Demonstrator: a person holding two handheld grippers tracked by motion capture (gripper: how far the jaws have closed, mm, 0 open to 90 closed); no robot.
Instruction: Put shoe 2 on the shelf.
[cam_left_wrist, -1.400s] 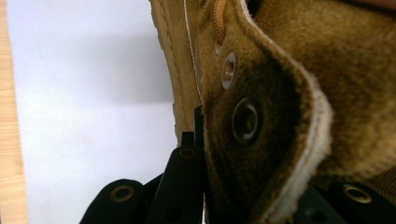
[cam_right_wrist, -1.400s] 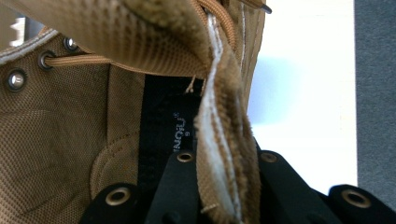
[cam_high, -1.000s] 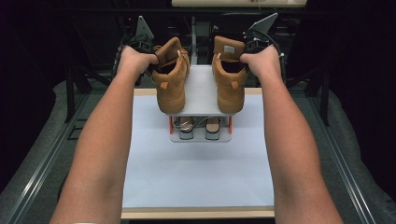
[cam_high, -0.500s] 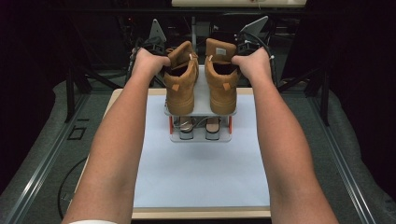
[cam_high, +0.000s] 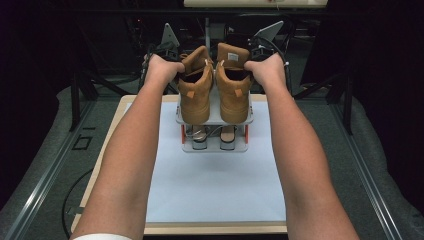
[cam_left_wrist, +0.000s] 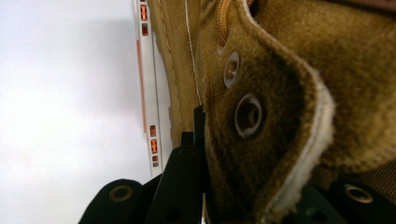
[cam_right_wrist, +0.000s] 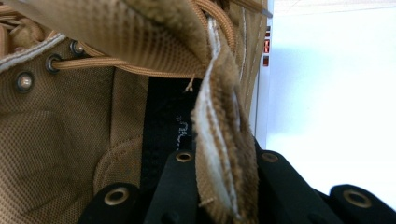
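From where I stand, the widest free room is the white sheet at six o'clock of the shoe rack, bare between the two forearms. The two tan boots on the top shelf stand side by side, almost touching, so nothing passes between them. At twelve o'clock, dark stand legs and cables crowd close behind the boots. The rack's lower shelf is blocked by a pair of shoes. At three and nine o'clock, narrow strips of the table lie open.
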